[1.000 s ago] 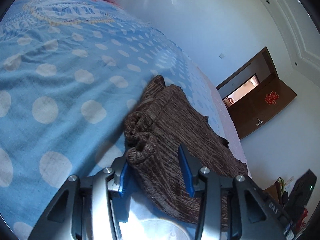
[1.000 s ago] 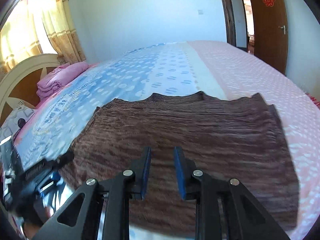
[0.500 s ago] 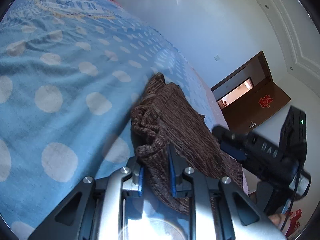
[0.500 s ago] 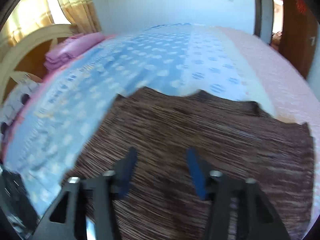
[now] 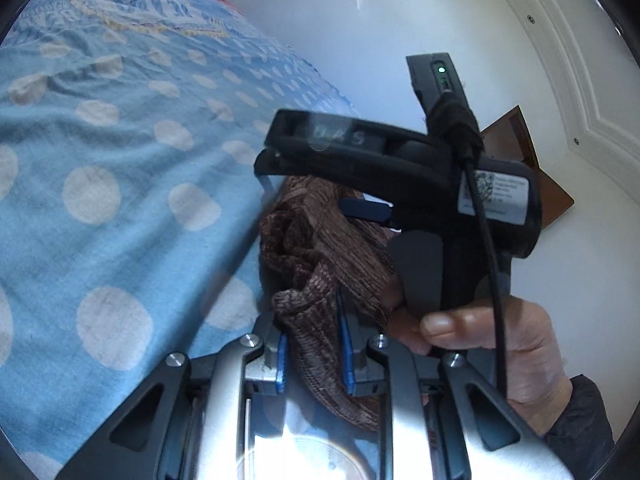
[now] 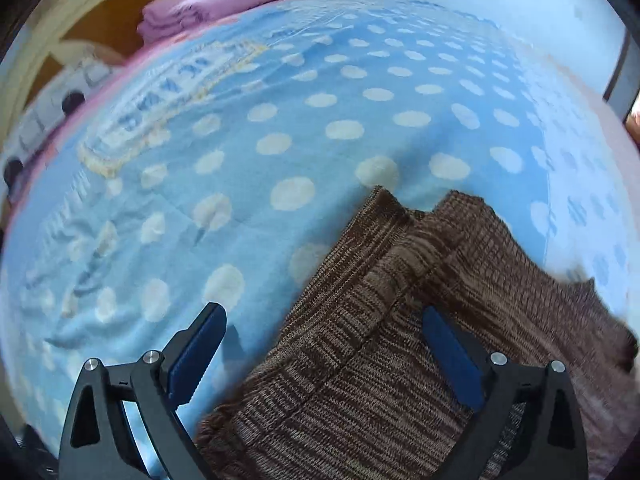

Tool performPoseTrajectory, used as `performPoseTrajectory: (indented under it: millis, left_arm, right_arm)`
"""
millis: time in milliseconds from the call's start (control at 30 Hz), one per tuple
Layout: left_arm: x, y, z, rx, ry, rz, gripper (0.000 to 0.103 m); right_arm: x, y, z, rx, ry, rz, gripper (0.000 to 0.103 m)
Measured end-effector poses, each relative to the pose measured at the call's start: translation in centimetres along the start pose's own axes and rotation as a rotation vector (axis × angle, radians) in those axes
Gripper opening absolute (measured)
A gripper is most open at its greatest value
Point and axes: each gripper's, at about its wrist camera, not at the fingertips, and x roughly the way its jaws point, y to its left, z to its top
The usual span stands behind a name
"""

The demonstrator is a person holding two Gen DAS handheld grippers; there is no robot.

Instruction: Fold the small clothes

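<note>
A brown knitted garment (image 6: 400, 360) lies on a blue polka-dot bedspread (image 6: 320, 128). In the left wrist view my left gripper (image 5: 314, 354) is shut on a bunched sleeve or edge of the garment (image 5: 316, 280) and holds it up off the bed. My right gripper (image 6: 320, 356) is wide open, its fingers astride the garment's left edge near a folded corner. It also shows in the left wrist view (image 5: 360, 184), just beyond the held fabric, with a hand (image 5: 500, 336) on its handle.
A folded pink blanket (image 6: 212, 4) lies by the cream headboard (image 6: 48, 40) at the far end of the bed. A brown door (image 5: 516, 148) stands beyond the bed. White walls surround.
My left gripper has shut on the garment's bunched edge and lifted it. My right gripper has opened wide and swung left to the garment's left edge, close to the left gripper.
</note>
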Motion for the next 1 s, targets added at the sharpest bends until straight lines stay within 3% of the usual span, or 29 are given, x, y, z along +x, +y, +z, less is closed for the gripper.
performPoseTrajectory:
  millis: [100, 167, 233, 367, 500, 700, 833, 1000]
  left_arm:
    - [0.0, -0.1, -0.1, 0.003, 0.001, -0.002, 0.023]
    - [0.1, -0.2, 0.0, 0.009, 0.004, -0.004, 0.023]
    - [0.2, -0.3, 0.0, 0.015, 0.013, -0.025, 0.019]
    - [0.4, -0.7, 0.1, 0.040, 0.026, -0.046, 0.017]
    - [0.6, -2.9, 0.1, 0.153, 0.047, -0.050, 0.010]
    - [0.2, -10.4, -0.9, 0.497, 0.018, -0.027, 0.010]
    - [1.0, -14.8, -2.3, 0.615, 0.031, -0.071, 0.010]
    - [3.2, -19.6, -6.0, 0.724, 0.113, -0.163, 0.010]
  right_arm:
    - [0.0, 0.5, -0.7, -0.068, -0.020, -0.087, 0.074]
    - [-0.6, -0.7, -0.8, -0.032, -0.028, -0.095, 0.051]
    - [-1.5, -2.6, -0.8, 0.054, -0.032, -0.055, 0.021]
    - [-4.0, -5.8, -1.3, 0.255, -0.111, 0.115, 0.018]
    - [-7.3, -8.0, -2.5, 0.320, -0.203, 0.163, 0.017]
    - [-11.5, -13.0, -4.5, 0.387, -0.264, 0.162, 0.017]
    - [-14.9, -17.0, -7.1, 0.424, -0.298, 0.143, 0.016]
    - [-18.1, -22.7, -11.7, 0.462, -0.308, 0.080, 0.016]
